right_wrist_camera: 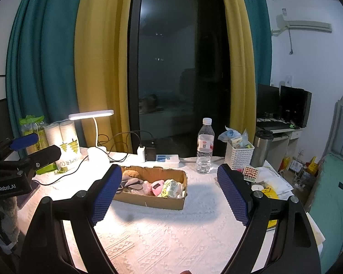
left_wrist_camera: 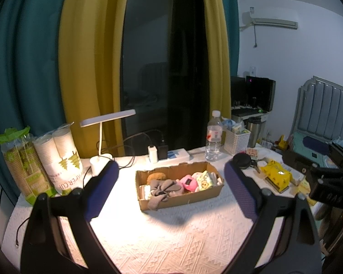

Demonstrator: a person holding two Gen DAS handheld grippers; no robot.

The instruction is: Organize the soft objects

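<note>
**Both claws poised, soft pile waiting in the box**

Left wrist view: the left gripper (left_wrist_camera: 171, 182) stands spread wide, nothing between its pads, hovering over the white cloth. Ahead, the cardboard box (left_wrist_camera: 183, 199) holds the soft objects (left_wrist_camera: 171, 186), and a grey strap droops over the near wall. That strap could snag and drag the light box along.

Right wrist view: the right gripper (right_wrist_camera: 169, 191) is spread and empty too, the box just beyond. The water bottle (right_wrist_camera: 204, 146) stands close; a wide swing could topple it.
</note>
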